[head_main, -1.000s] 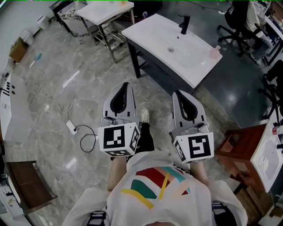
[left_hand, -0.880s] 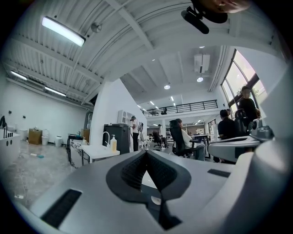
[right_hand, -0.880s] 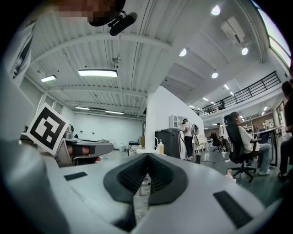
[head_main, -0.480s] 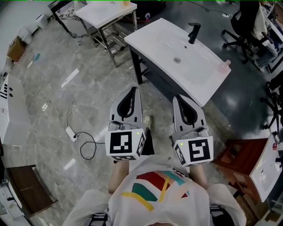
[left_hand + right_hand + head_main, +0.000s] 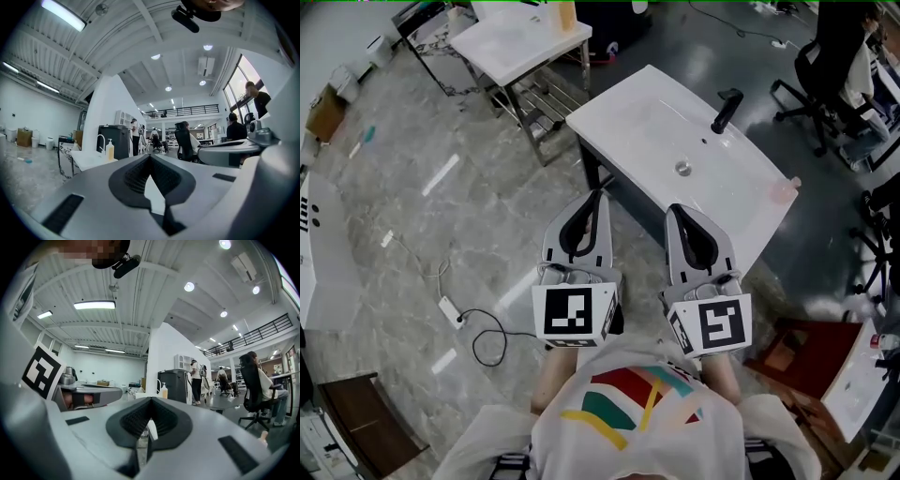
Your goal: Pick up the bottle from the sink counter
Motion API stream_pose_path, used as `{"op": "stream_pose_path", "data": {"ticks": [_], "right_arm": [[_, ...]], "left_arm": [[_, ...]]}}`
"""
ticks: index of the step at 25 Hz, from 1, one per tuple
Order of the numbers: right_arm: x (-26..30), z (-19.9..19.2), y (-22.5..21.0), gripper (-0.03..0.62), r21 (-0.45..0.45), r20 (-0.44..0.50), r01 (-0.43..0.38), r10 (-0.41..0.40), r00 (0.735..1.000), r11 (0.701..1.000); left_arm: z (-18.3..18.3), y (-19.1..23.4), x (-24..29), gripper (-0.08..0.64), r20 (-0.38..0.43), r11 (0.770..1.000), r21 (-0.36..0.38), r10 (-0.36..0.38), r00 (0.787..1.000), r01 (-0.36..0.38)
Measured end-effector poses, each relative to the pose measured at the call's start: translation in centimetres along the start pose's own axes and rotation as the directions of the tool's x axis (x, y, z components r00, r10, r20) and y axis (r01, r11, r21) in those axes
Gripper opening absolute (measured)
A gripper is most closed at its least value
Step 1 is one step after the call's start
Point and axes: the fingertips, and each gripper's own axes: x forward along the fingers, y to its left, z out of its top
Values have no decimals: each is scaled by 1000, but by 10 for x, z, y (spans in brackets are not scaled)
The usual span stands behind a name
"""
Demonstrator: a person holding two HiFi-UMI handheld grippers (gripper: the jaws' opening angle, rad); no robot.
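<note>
- Left tool (image 5: 596,199) — grey two-jaw unit with a square-marker cube, held in front of the person's chest; jaw tips together, nothing gripped. In the left gripper view (image 5: 150,156) only a white sliver of surface shows through the gap below the tips.
- Right tool (image 5: 677,212) — matching grey unit, just beside the left one; jaws closed tip to tip, empty.
- White rectangular sink worktop (image 5: 628,122) on dark legs, directly ahead of both tools; in the head view their tips overlap its near edge.
- Black faucet (image 5: 727,110) at the far edge of that worktop, with a round metal drain (image 5: 682,169) in the basin in front of it.
- Small pale pink bottle (image 5: 783,190) — at the right-hand corner of the sink worktop, right of the faucet, well apart from both tools and untouched; too blurred for detail.
- Second white worktop on a metal frame (image 5: 520,42), beyond the sink to the left, carrying a yellow pump bottle (image 5: 567,14).
- Grey marble floor (image 5: 412,216), with a white power strip and black cable (image 5: 450,309) lying left of the person.
</note>
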Motion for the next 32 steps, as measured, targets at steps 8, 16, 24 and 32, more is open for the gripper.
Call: {"op": "stream_pose_path", "data": {"ticks": [8,16,24,32], "right_arm": [[86,6,-29,11,11,0,46,-46,999,999],[127,-1,-43,11,23,-14,65,-64,998,998],[142,4,-62,12,57,2,42,-42,999,997],[153,4,-83,12,15,-15,28,-28,999,999]], "left_arm": [[8,43,80,18,1,999,8,-44,999,44],[3,53,123,18,2,997,-8,-77,997,77],[8,55,144,18,4,998,1,-55,998,55],[18,40,165,18,26,1000,12,-25,999,24]]}}
